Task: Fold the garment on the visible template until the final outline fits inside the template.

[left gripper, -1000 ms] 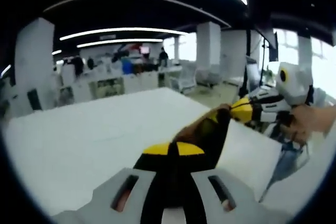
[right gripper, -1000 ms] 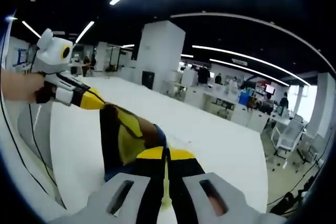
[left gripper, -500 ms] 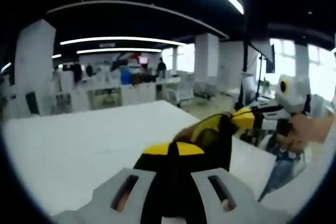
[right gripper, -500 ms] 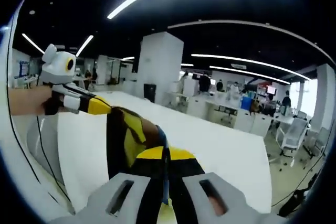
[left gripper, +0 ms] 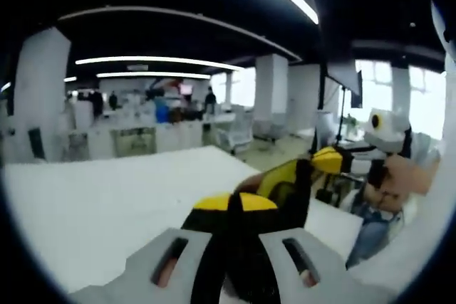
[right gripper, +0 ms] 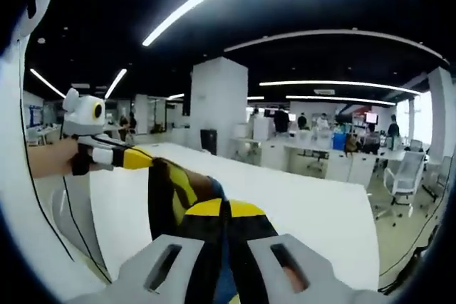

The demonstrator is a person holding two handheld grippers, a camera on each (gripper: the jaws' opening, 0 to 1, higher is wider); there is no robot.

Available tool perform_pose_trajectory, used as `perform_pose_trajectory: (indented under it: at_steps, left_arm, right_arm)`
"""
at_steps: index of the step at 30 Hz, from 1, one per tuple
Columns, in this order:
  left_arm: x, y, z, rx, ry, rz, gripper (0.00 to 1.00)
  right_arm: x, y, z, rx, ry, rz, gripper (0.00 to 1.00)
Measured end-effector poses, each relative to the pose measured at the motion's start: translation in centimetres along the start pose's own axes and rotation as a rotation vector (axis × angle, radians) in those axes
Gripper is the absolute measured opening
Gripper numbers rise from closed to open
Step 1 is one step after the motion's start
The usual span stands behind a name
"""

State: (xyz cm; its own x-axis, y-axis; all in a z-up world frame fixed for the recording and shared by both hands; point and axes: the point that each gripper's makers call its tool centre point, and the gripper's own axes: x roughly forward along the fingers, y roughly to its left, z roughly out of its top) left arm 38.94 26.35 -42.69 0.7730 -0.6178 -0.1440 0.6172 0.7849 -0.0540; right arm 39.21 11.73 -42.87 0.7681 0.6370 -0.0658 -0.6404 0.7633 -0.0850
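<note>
Left gripper view looks along the left gripper [left gripper: 235, 203], whose yellow-tipped fingers are pressed together on a black and yellow garment [left gripper: 285, 186]. The cloth runs, lifted off the white bench [left gripper: 107, 204], across to the right gripper [left gripper: 333, 160], held in a person's hand [left gripper: 399, 179] out past the bench's right-hand edge. In the right gripper view that gripper's own fingers [right gripper: 210, 210] are likewise closed on the garment [right gripper: 174, 190], with a bit of blue showing in it, and the left gripper [right gripper: 135, 158] grips the far end of the cloth.

Judging by this, the task is at an early or middle stage: the garment hangs stretched between the two grippers above the bench rather than lying folded on it. I cannot make out a template outline on the bench top in either view, so how the cloth sits relative to it cannot be told. What seems left is to lay the garment down on the template and finish the folds until it fits.

Beyond the bench's far edge stand white pillars [right gripper: 217, 105], desks, office chairs [right gripper: 405, 176] and distant people. A dark cable [right gripper: 75, 226] hangs by the bench's near-left edge. Nothing lies on the bench where the cloth would land.
</note>
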Motion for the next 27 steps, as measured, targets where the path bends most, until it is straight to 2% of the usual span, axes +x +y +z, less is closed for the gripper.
perform_pose_trajectory:
  at_steps: [6,11,13,17,18,20,22,23,24,26,27]
  left_arm:
    - [-0.6,-0.6,1.7,0.007,-0.032,-0.045,0.0]
    - [-1.1,-1.1,3.1,-0.002,-0.068,-0.087,0.0]
    - [-1.4,-1.5,3.7,-0.006,-0.086,-0.123,0.0]
    - [-1.8,-1.9,4.1,-0.011,-0.096,-0.162,0.0]
    - [-2.0,-2.4,4.2,-0.019,-0.098,-0.198,0.0]
    - [-2.3,-3.0,4.2,-0.023,-0.095,-0.243,0.0]
    - [-2.6,-4.1,3.4,-0.012,-0.055,-0.318,0.0]
    - [-2.7,-4.0,3.1,0.015,-0.043,-0.309,0.0]
    - [-2.9,-4.3,2.6,0.02,-0.016,-0.331,0.0]
    - [-3.2,-4.8,2.4,0.016,-0.005,-0.357,0.0]
    - [-3.6,-5.2,2.3,0.004,0.001,-0.38,0.0]
  right_arm:
    - [-0.9,0.4,1.7,-0.019,-0.03,0.035,0.01]
    - [-1.4,0.6,3.3,0.011,-0.08,0.076,0.01]
    - [-1.7,0.9,4.0,0.037,-0.107,0.117,0.01]
    - [-2.1,1.3,4.6,0.05,-0.125,0.162,0.01]
    - [-2.4,2.1,5.0,0.068,-0.141,0.217,0.01]
    - [-2.7,2.3,5.3,0.087,-0.154,0.247,0.01]
    - [-3.2,3.5,4.9,0.091,-0.129,0.326,0.01]
    - [-3.4,3.8,4.7,0.086,-0.12,0.346,0.01]
    - [-3.8,4.8,4.3,0.102,-0.098,0.411,0.01]
    - [-4.1,5.3,4.2,0.102,-0.094,0.438,0.01]
    - [-4.7,6.1,4.2,0.132,-0.087,0.491,0.01]
